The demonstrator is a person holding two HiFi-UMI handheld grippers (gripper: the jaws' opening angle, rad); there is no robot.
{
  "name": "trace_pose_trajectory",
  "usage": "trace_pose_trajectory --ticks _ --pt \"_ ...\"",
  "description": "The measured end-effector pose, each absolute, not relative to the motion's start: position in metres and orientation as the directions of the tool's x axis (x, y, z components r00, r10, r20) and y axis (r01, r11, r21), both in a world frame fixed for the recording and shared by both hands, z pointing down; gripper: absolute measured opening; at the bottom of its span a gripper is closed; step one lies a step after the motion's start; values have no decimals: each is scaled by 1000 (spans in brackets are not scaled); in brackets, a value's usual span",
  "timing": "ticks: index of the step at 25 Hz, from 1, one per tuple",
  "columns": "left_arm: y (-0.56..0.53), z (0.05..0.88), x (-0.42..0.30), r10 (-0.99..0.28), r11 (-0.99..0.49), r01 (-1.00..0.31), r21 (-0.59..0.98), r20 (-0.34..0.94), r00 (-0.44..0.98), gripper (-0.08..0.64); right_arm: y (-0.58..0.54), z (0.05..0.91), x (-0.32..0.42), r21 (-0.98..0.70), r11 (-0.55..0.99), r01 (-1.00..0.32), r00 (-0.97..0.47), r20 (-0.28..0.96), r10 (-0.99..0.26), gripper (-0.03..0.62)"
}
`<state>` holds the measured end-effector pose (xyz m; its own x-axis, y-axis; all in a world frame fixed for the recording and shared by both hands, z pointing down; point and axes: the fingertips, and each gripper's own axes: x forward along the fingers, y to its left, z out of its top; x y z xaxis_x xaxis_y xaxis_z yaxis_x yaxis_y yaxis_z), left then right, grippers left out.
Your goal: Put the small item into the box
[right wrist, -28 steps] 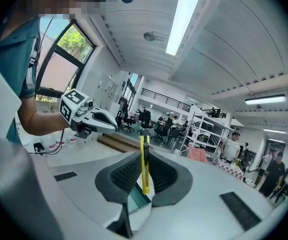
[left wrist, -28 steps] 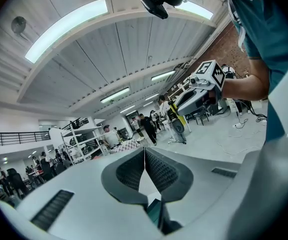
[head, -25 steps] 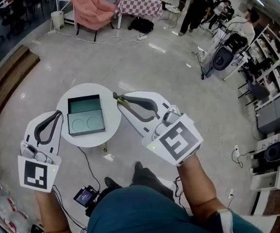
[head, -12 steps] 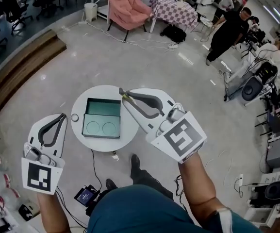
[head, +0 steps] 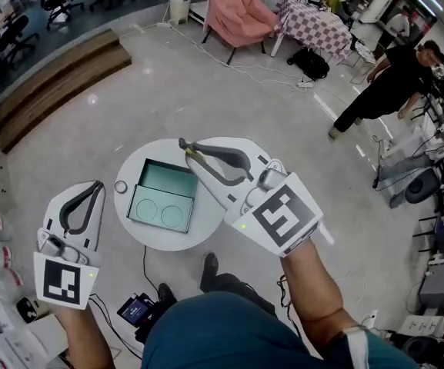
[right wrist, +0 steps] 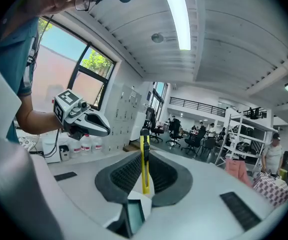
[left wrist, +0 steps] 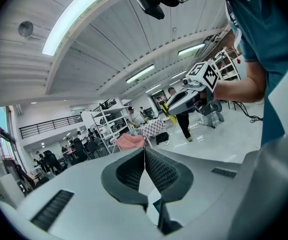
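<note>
Round white counter [head: 156,241] below carries the open box [head: 162,196] — just left of the right gripper [head: 185,148], whose fingers pinch the small yellow item [right wrist: 144,164] lengthwise, tip pointing forward. Left gripper [head: 97,184], fingers closed on nothing, hangs by the counter's other edge.

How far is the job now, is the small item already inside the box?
Done: the slim yellow item is clamped in the right gripper. In hand: it is held above the round white table, by the far corner of the open teal box. Left: placing it inside; the box looks empty. The left gripper is shut, idle.
</note>
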<state>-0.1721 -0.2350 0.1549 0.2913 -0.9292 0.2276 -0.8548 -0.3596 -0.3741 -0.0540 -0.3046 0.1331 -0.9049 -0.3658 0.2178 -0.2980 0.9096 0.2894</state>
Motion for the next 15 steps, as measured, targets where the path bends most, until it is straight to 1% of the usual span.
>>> trace_pose_trajectory --ticks 5,9,12,15 --pt "-282 165 -174 -942 -311 -873 -375 243 231 21 -360 145 -60 277 930 -240 -927 219 -305 64" --pt "-299 177 -182 -950 -271 -888 -371 254 184 21 -379 161 -73 260 946 -192 -942 221 -251 64" --pt "-322 184 -193 -950 -261 -896 -359 258 174 21 -404 175 -89 242 954 -176 -945 229 -232 64" --pt "-344 201 -219 -938 -281 -898 -337 293 184 21 -428 195 -116 210 961 -178 -941 250 -229 64"
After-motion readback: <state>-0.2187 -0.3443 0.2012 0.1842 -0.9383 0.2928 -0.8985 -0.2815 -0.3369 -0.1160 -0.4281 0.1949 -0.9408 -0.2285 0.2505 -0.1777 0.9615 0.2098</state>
